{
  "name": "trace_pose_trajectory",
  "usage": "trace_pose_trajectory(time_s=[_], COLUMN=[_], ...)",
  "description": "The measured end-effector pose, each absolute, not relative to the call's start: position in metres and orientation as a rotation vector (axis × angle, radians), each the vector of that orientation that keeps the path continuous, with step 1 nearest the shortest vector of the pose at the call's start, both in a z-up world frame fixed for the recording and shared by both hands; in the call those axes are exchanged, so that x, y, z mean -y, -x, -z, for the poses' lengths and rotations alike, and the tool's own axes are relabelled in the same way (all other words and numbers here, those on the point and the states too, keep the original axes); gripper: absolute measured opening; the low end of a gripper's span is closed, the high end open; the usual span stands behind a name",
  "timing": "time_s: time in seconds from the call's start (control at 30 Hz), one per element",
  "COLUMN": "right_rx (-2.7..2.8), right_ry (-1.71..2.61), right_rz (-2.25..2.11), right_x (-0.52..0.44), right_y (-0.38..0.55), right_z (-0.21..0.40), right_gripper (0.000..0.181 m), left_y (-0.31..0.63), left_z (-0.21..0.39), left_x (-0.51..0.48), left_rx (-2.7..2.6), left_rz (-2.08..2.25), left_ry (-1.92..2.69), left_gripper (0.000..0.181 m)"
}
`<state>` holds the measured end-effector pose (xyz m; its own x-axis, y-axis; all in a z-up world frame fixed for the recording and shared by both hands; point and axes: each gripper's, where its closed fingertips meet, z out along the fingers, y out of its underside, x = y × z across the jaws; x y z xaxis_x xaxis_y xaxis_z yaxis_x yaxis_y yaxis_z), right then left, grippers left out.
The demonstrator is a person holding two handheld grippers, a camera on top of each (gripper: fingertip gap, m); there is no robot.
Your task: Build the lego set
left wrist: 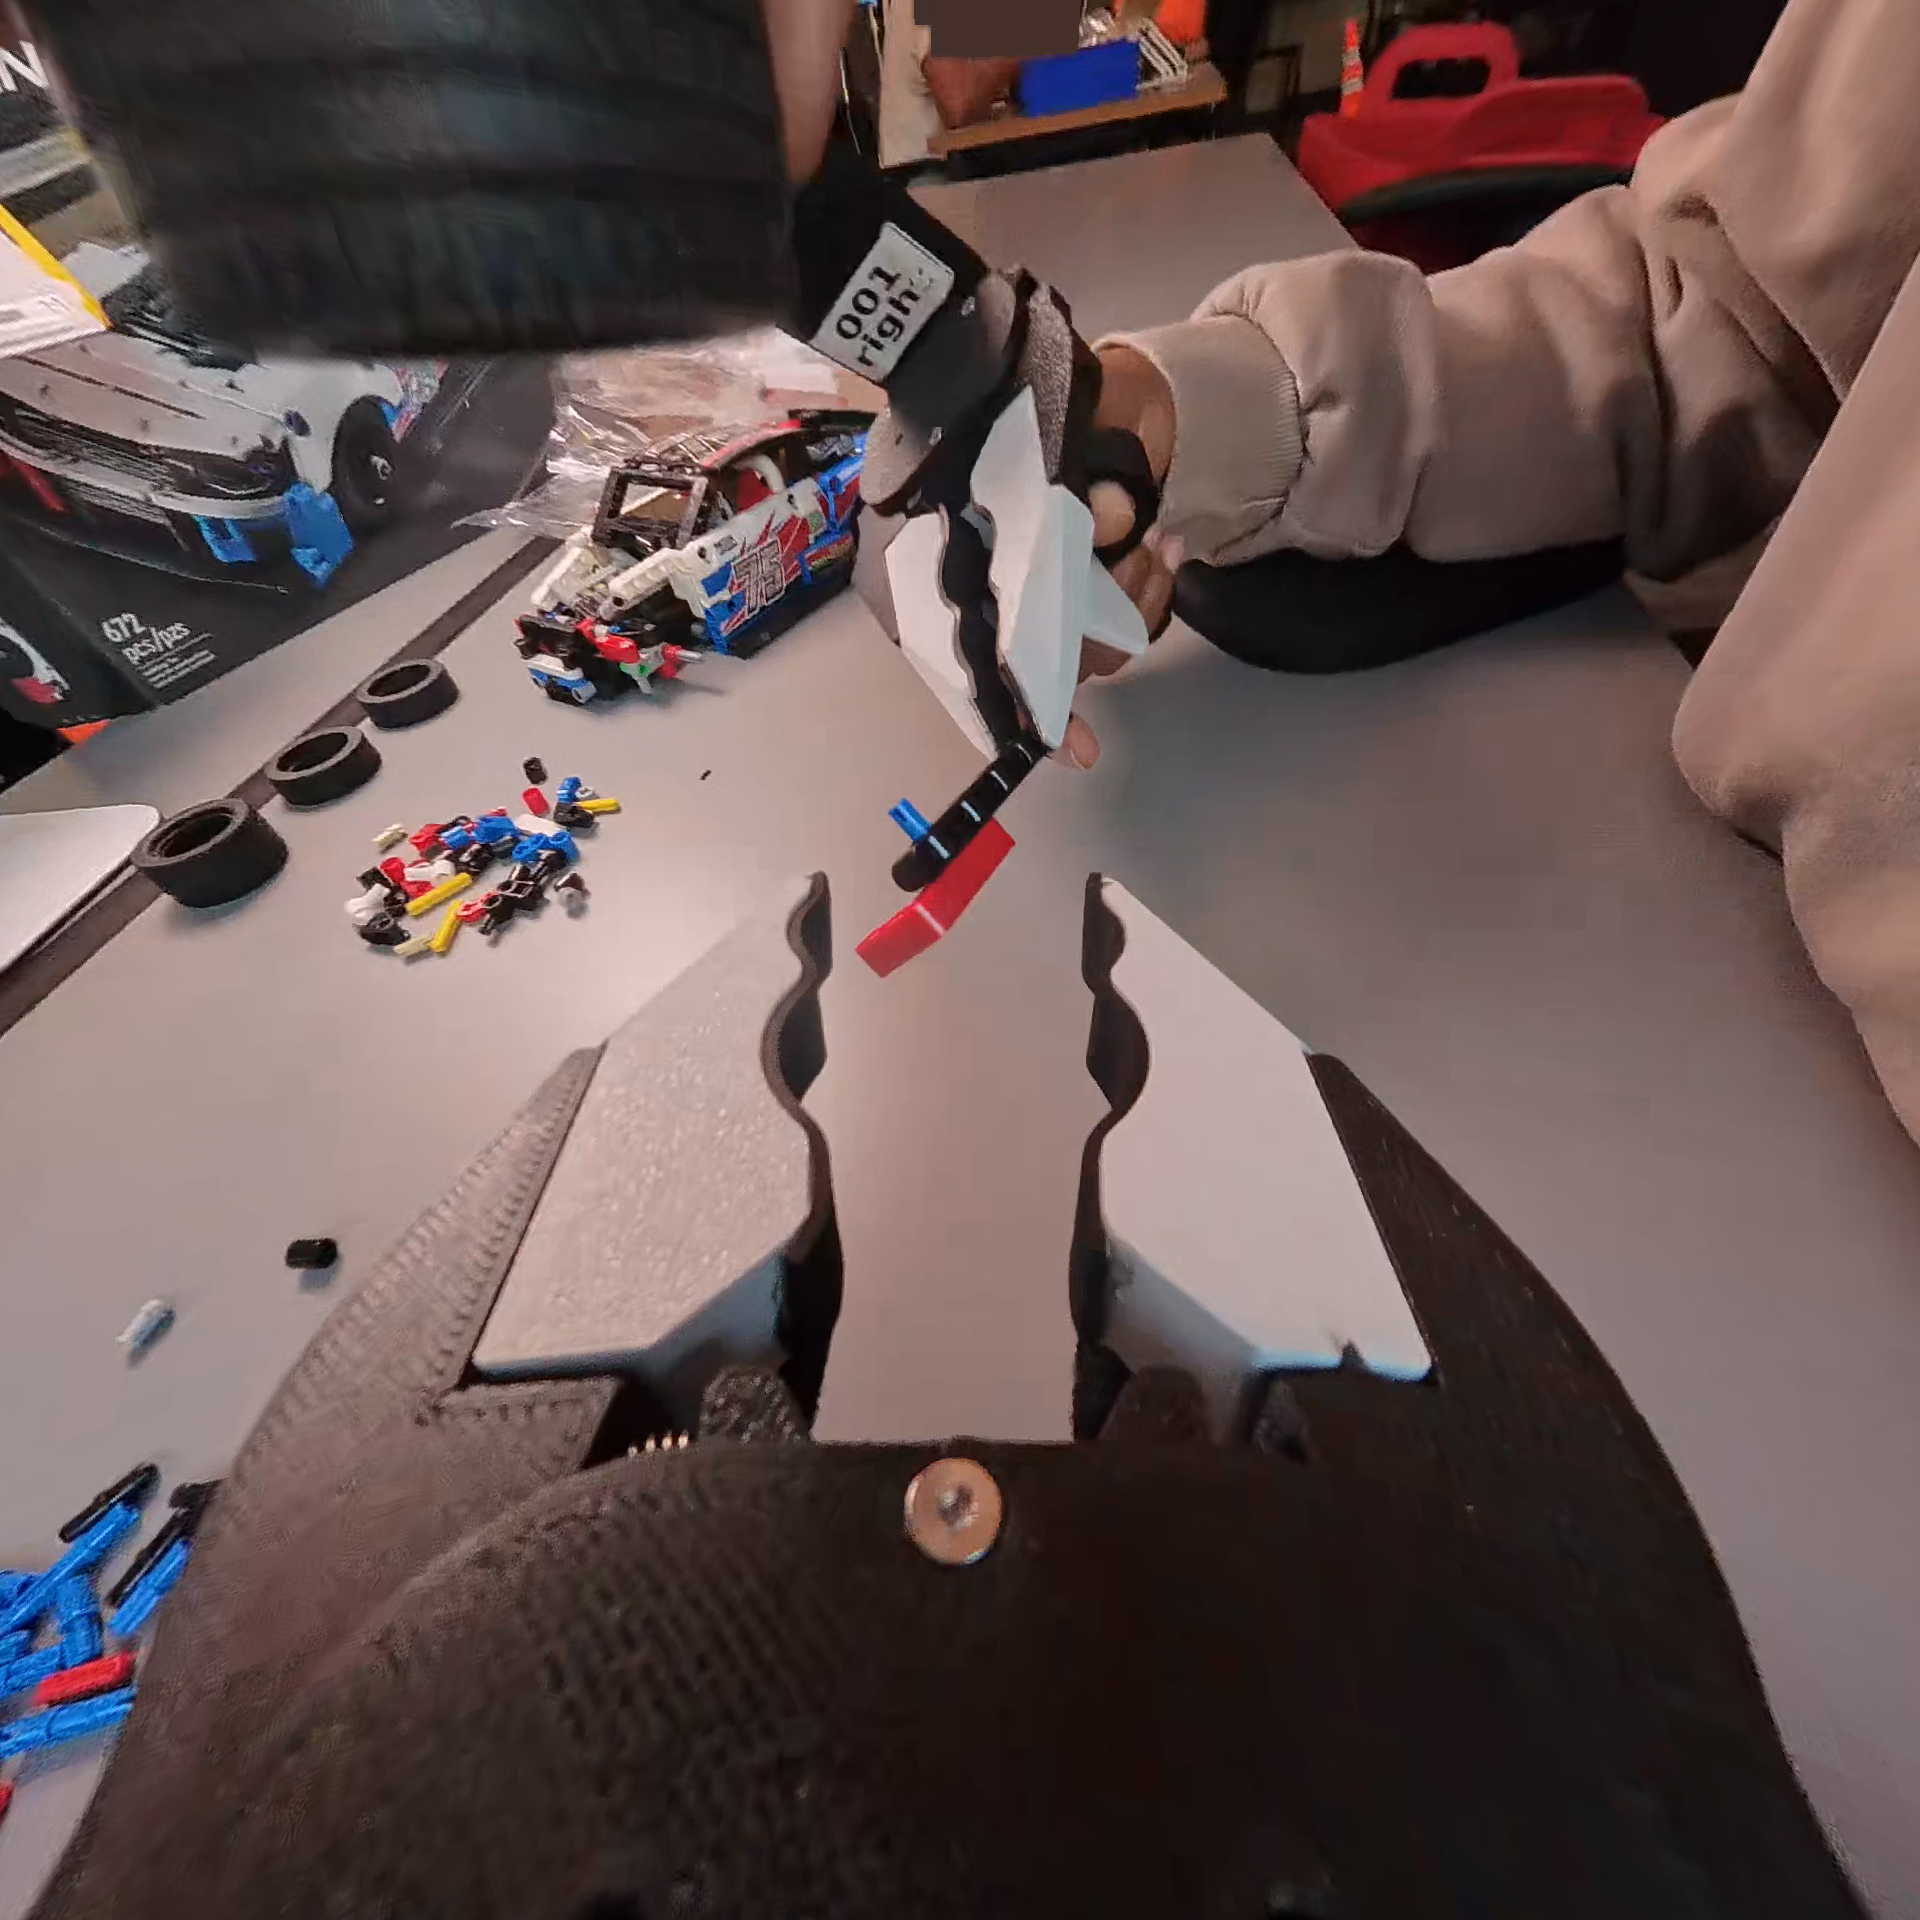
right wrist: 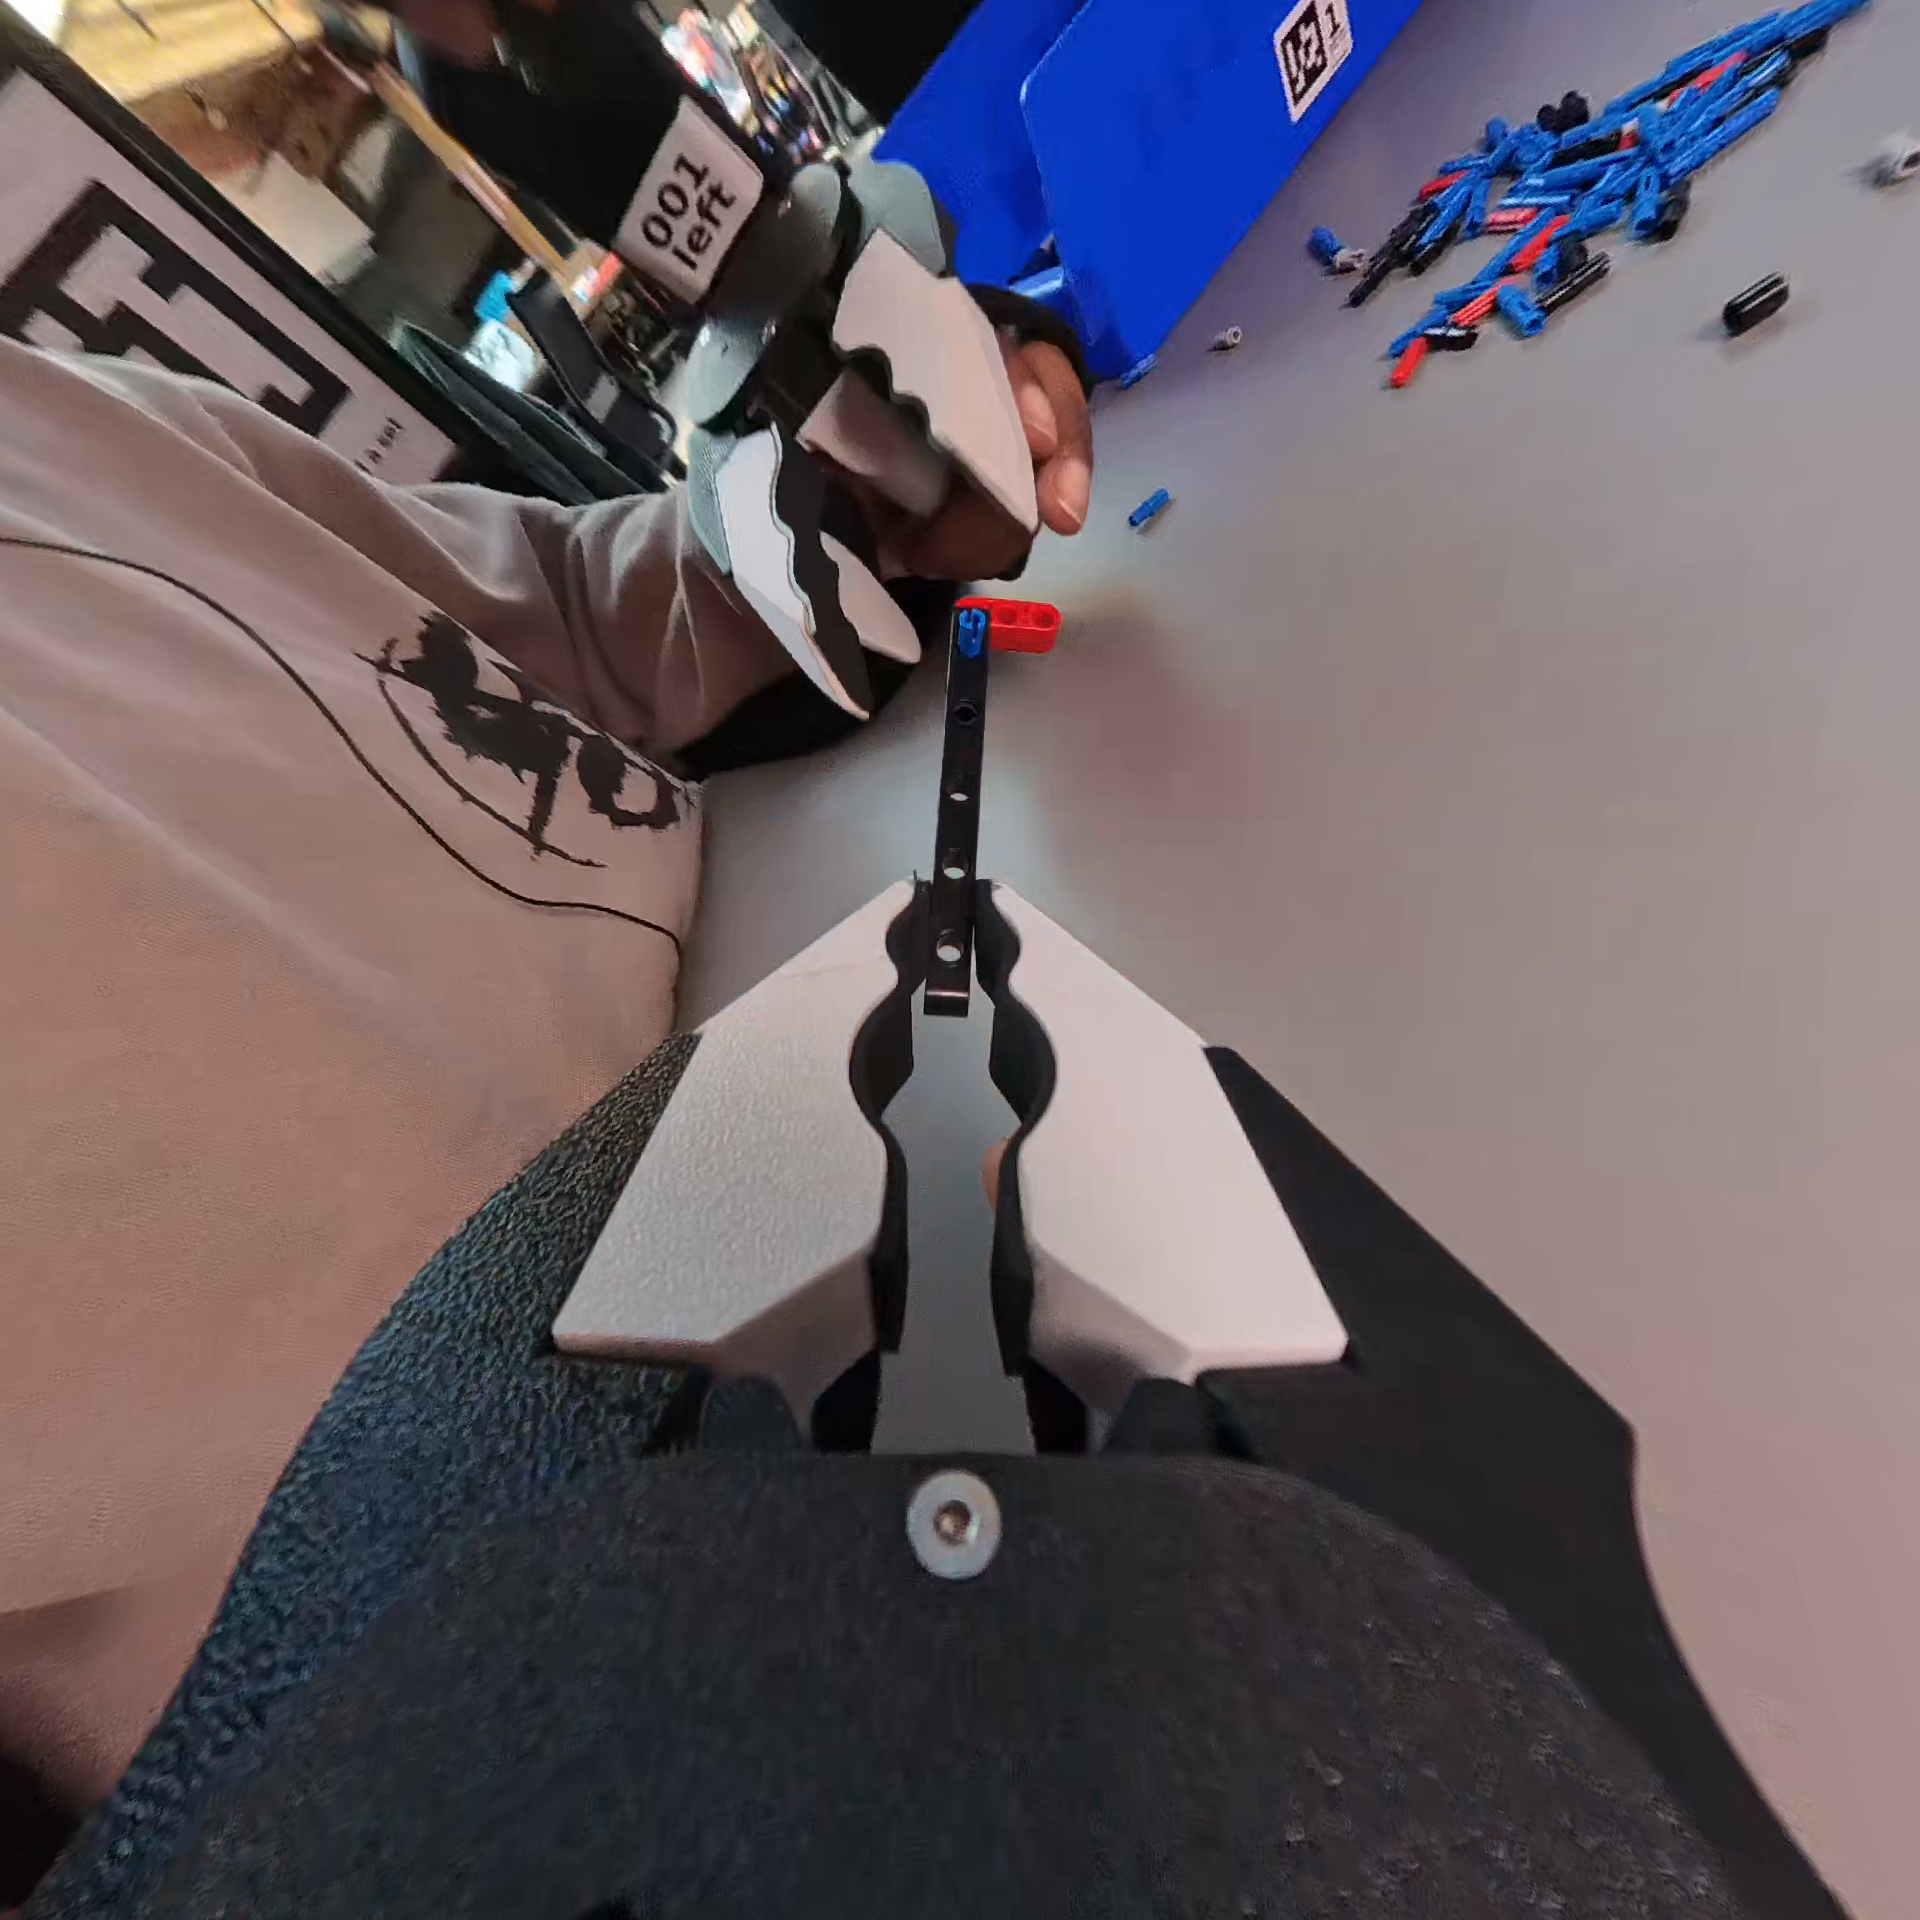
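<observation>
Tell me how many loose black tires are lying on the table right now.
3, in a diagonal row along the dark strip left of the parts pile in the left wrist view: nearest tire, middle tire, farthest tire by the car. Others may be hidden off-frame.

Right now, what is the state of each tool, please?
Left tool: open, holding nothing.
Right tool: closed on the black beam, which carries a red piece and a blue pin at its far end.
</observation>
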<state>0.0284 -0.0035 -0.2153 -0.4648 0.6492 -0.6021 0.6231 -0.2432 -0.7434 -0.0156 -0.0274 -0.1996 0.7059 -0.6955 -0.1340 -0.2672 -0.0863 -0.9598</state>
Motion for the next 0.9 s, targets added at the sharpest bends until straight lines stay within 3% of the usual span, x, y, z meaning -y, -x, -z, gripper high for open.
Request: trace_pose_trajectory(time_s=[0.1,0.2,0.3,0.67,0.9], right_rx=[1.899,1.885,1.836,1.928,2.015], right_ry=[1.656,1.668,1.682,1.211,1.117], right_rz=[-1.998,-2.101,-2.146,-1.543,-1.299], right_x=[0.012,0.020,0.018,0.008,0.006], right_y=[-0.030,-0.030,-0.029,-0.016,-0.014], right_z=[0.212,0.208,0.205,0.210,0.228], right_gripper=[0.006,0.006,0.006,0.019,0.007], left_y=[0.009,0.005,0.004,0.011,0.009], left_z=[0.208,0.210,0.211,0.213,0.219], left_x=[0.030,0.033,0.035,0.028,0.028], left_rx=[-0.832,-0.861,-0.867,-0.641,-0.639], left_rz=[0.429,0.440,0.466,0.756,0.773], left_ry=[1.686,1.686,1.701,1.821,1.841], left_gripper=[0.039,0.018,0.014,0.014,0.014])
